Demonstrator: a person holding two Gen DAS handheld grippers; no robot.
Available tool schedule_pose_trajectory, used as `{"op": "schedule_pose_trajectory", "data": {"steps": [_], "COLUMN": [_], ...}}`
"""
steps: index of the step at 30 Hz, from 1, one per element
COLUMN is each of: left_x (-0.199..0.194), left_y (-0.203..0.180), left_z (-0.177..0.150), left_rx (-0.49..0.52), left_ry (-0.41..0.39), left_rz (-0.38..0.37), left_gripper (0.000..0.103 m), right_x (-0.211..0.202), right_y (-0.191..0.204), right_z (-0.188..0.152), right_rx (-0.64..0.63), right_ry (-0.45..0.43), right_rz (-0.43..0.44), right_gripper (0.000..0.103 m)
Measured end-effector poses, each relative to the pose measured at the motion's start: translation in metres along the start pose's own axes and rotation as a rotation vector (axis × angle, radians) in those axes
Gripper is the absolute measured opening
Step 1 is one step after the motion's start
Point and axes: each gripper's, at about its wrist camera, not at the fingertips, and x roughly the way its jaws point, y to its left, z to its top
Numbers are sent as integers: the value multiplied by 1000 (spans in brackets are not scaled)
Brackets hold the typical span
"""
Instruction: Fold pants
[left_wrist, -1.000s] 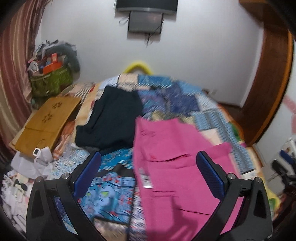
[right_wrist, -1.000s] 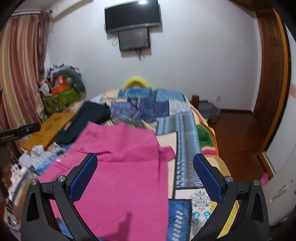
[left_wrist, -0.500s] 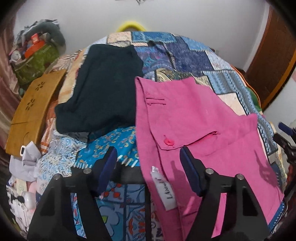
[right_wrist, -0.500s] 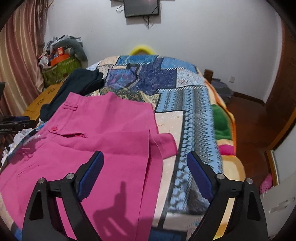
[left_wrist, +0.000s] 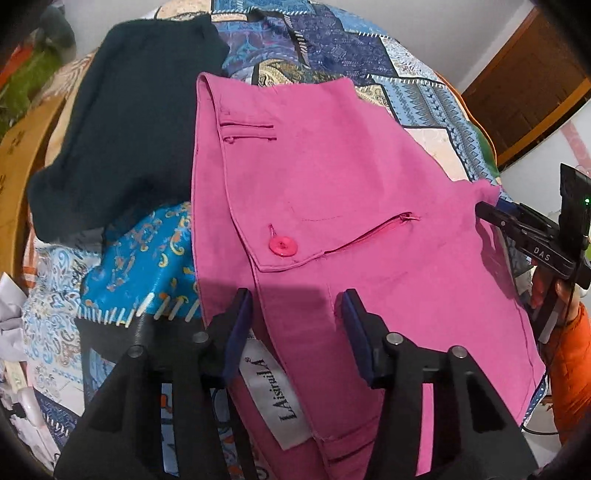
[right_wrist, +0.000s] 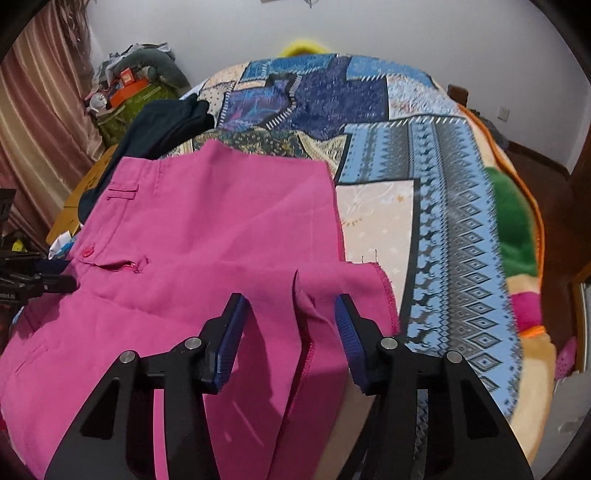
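Pink pants (left_wrist: 332, 192) are spread flat on a bed covered by a patchwork quilt (right_wrist: 436, 206), with the waistband at the left side and the button (left_wrist: 282, 246) and zipper fly facing up. A white brand label (left_wrist: 275, 391) is exposed at the near waist edge. A dark garment (left_wrist: 122, 140) is laid on the quilt beside the waistband, its edge touching or tucked just under the pink fabric.

The left gripper (left_wrist: 295, 332) is held low over the waistband near the label, its blue-padded fingers (left_wrist: 236, 332) spread apart with pink cloth seen between them; nothing is clamped. The right gripper (right_wrist: 288, 336) is positioned over the crotch flap (right_wrist: 343, 284) at the right edge of the pants, its fingers likewise apart on either side of a raised fold of fabric, without being closed on it. In the left wrist view the right gripper (left_wrist: 495, 216) is seen at the far pink corner, beside an orange sleeve (left_wrist: 569, 373). A green bag (right_wrist: 129, 103) of clutter is seen by the striped curtain (right_wrist: 40, 110).
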Motion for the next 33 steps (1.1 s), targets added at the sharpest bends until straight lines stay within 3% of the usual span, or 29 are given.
{"op": "schedule_pose_trajectory", "data": {"steps": [3, 5, 6, 10, 13, 15, 23, 26, 29, 31, 33], "left_x": [0, 0, -1, -2, -2, -4, -2, -8, -17, -22, -26], "left_y": [-1, 1, 2, 10, 12, 8, 8, 2, -3, -2, 1], "left_z": [1, 1, 1, 1, -3, -4, -2, -1, 2, 5, 12], "left_rx": [3, -7, -8, -31, -13, 6, 21, 56, 73, 65, 48], "left_ry": [2, -2, -5, -14, -37, -67, -68, -74, -89, -107, -125], "left_rz": [-15, -20, -10, -17, 4, 65, 123, 145, 134, 138, 131], "left_gripper": [50, 37, 26, 6, 6, 6, 8, 10, 23, 38, 39], "right_x": [1, 2, 1, -2, -5, -7, 10, 3, -10, -17, -26], "right_y": [-2, -5, -5, -3, -2, 0, 6, 10, 14, 15, 14], "right_z": [-2, -2, -4, -5, -4, -5, -9, -8, -9, -8, -7], "right_rx": [16, 33, 42, 37, 25, 10, 13, -9, -44, -49, -56], "right_ry": [1, 0, -4, -30, -60, -82, 2, -6, -23, -37, -49], "right_rz": [43, 59, 65, 41, 26, 6, -64, -69, -78, -84, -91], "right_gripper": [27, 14, 9, 5, 3, 3, 2, 4, 6, 9, 11]}}
